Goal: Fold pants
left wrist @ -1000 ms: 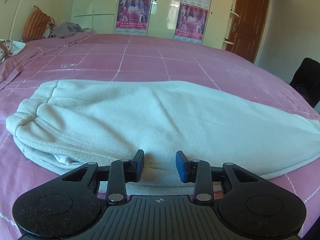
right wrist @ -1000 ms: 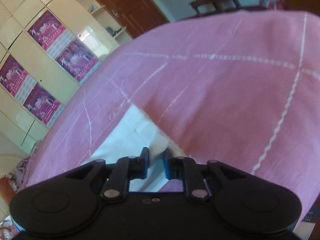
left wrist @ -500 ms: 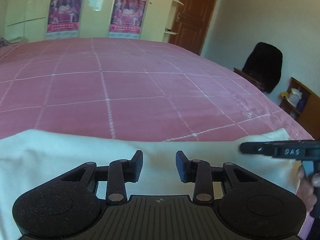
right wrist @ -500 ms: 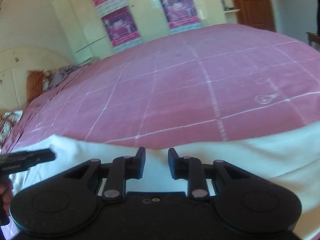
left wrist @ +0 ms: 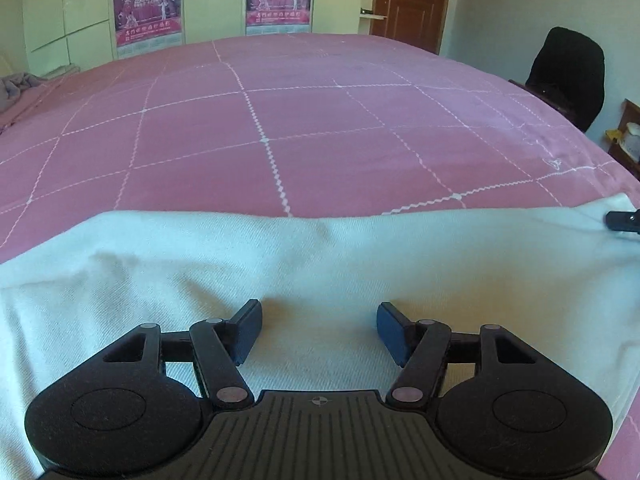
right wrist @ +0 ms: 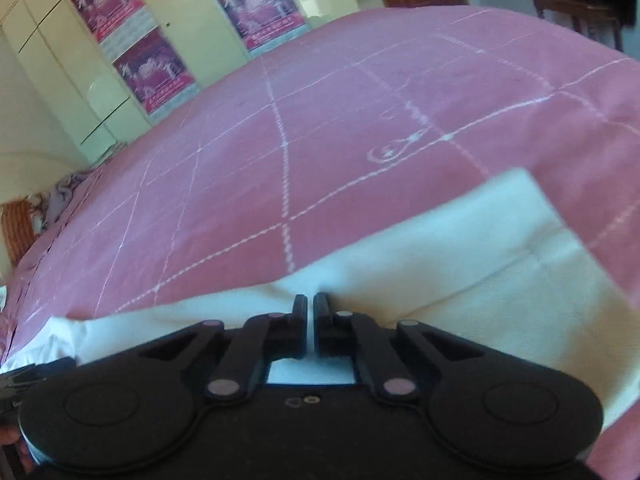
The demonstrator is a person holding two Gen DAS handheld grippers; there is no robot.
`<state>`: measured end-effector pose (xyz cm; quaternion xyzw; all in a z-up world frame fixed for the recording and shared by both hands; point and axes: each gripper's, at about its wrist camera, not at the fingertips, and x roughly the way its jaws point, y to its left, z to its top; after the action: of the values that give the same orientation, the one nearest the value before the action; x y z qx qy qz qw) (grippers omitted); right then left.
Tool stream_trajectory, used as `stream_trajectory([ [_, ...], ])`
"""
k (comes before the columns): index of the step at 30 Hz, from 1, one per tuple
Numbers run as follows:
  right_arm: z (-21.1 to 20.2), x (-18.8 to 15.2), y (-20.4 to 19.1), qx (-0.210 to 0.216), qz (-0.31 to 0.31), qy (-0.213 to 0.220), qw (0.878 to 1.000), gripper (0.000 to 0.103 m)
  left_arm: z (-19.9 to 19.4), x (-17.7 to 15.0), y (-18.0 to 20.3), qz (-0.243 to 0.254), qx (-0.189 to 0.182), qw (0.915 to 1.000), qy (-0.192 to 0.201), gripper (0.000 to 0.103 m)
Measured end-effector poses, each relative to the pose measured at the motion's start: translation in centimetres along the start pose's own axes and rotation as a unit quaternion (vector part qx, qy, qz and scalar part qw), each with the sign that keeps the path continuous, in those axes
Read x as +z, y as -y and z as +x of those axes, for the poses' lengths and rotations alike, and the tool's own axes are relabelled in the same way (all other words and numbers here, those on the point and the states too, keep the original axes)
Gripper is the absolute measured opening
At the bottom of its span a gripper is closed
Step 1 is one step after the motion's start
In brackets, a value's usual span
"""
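The white pants lie flat across the near part of a pink bed; they also show in the right wrist view, with a square leg end at the right. My left gripper is open, its jaws wide apart just above the cloth. My right gripper has its jaws nearly together on the far edge of the pants, where the cloth puckers. Its tip shows at the right edge of the left wrist view.
The pink bedspread with white grid lines stretches far behind the pants. A black chair stands at the right, a brown door and cream wardrobes with posters at the back. Crumpled clothes lie far left.
My left gripper has opened wider and come lower over the pants. My right gripper has closed on the pants' far edge and its view has swung to the right.
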<state>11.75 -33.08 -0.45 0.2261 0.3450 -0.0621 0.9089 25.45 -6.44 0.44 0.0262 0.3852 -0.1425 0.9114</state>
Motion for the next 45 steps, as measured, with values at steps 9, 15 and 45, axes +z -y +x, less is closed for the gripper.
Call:
stream_trajectory([
  [9,-8.6,-4.2,2.3,0.008,0.028,0.083,0.996,0.044,-4.5,-2.1,-1.1,0.003,0.042,0.9991,0.007,0.064],
  [15,-11.6,-6.0,7.4,0.067,0.187,0.128,0.972,0.053,-10.5,-5.5,-7.1,-0.036,0.097,0.9936,0.045,0.066],
  [45,-4.5,-6.5,11.9,0.04,0.283,0.068,0.956,0.008,-14.6,-14.0,-20.6,-0.185,0.188,0.9631,0.053,0.073],
])
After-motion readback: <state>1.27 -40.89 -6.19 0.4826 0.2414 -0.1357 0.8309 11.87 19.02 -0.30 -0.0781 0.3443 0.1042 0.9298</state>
